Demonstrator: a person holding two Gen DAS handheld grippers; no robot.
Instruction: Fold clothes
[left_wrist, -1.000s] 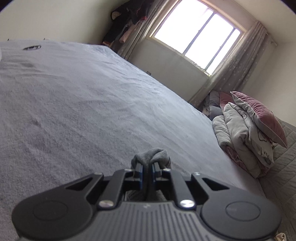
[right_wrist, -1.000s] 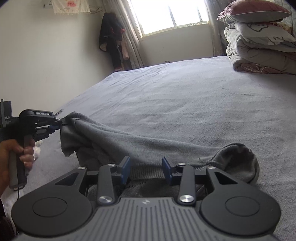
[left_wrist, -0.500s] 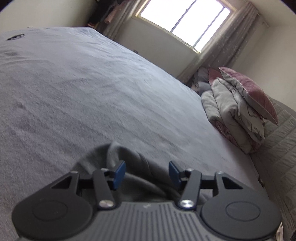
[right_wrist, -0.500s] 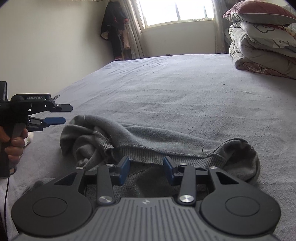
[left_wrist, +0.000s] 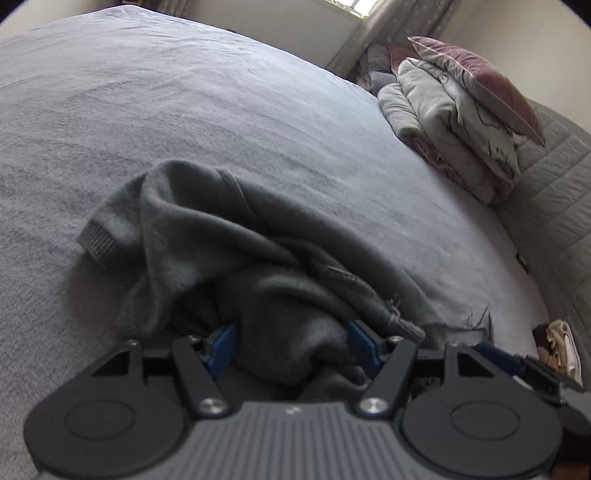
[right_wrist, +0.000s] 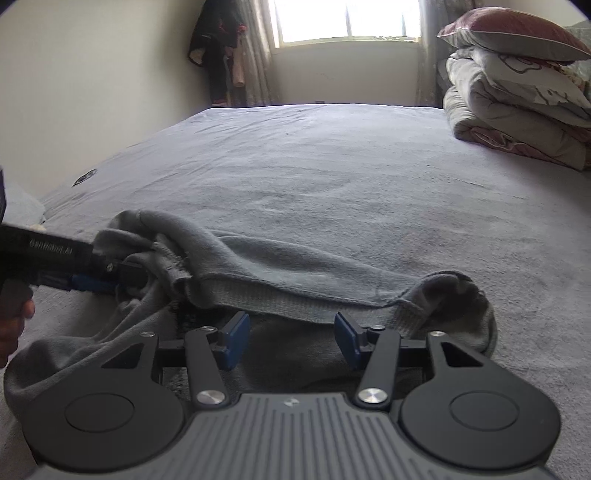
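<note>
A grey sweater is lying bunched on the bed. The left gripper has just been opening, its jaws now standing apart around a loose fold; the right gripper has been widening too, empty over the ribbed hem. To fold well, they are needing to pinch the hem's two corners and draw it flat

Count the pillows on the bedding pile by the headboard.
1. A maroon pillow lies on top of the folded quilts at the bed's far right corner; more could be hidden behind the pile.
</note>
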